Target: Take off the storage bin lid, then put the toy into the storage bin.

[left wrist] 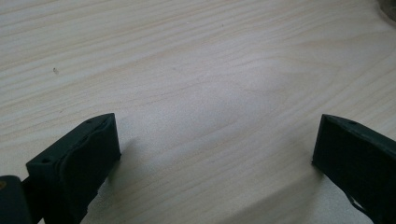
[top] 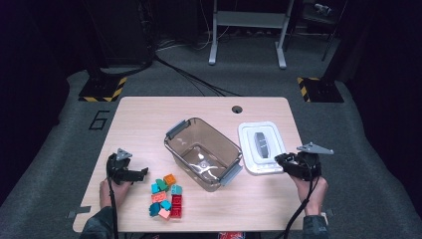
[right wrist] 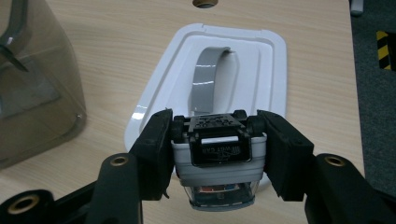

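Both fingers of the right gripper (right wrist: pixel 217 154) press against the sides of a small toy car (right wrist: pixel 218 158), white and grey with a black underside turned up toward the camera in the right gripper view. The car hangs between the pads, above the near edge of a white lid (right wrist: pixel 271 70) that lies flat on the wooden table (right wrist: pixel 116 46). A grey handle (right wrist: pixel 205 81) runs along the middle of the lid. At the left edge of this view stands the wall of a clear brown box (right wrist: pixel 32 107), just beside the lid but apart from it.

Seen from the left gripper view, the left gripper (left wrist: pixel 217 140) has its fingers spread wide, with bare table (left wrist: pixel 196 60) between them and nothing held.

From the high view, the right gripper (top: pixel 281 160) sits at the near corner of the lid (top: pixel 249 130), held by the person's right hand (top: pixel 312 191); the car is too small there to make out. The box (top: pixel 204 149) stands in the middle of the table (top: pixel 144 114), set at an angle, with grey latches at two ends. The left gripper (top: pixel 144 172) rests near the left front of the table, its fingers pointing toward a heap of coloured bricks (top: pixel 166 196) that lies just beside it, in front of the box.
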`<state>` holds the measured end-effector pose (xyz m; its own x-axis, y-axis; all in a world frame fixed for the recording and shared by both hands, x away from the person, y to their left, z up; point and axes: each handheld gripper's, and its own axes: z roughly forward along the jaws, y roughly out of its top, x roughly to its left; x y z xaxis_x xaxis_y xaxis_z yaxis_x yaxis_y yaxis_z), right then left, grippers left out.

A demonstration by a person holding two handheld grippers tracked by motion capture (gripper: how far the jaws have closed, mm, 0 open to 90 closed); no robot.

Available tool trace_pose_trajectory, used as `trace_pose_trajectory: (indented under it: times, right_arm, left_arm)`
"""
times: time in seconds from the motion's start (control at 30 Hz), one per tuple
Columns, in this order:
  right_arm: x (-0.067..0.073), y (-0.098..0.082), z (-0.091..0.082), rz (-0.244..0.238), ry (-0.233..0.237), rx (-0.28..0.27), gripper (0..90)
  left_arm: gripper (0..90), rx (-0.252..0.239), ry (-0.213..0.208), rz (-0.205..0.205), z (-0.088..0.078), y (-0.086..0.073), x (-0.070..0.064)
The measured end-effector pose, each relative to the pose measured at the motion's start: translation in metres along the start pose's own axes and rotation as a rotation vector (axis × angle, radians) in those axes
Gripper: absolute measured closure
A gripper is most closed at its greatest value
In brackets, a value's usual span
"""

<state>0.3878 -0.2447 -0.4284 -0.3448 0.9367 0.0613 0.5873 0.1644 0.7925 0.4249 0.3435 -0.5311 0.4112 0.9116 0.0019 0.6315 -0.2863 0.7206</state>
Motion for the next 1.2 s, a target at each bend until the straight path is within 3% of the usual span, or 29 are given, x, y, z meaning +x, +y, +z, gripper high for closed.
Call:
trace_pose_trajectory:
  times: [0.5, 1.2]
  right_arm:
    - [0.028, 0.030, 0.001, -0.063, 0.052, -0.029, 47.5]
    - [0.067, 0.073, 0.007, -0.157, 0.090, -0.053, 47.6]
  left_arm:
    - [0.5, -0.004, 0.001, -0.001, 0.000, 0.000, 0.000]
    - [0.4, 0.000, 0.001, -0.003, 0.000, 0.000, 0.000]
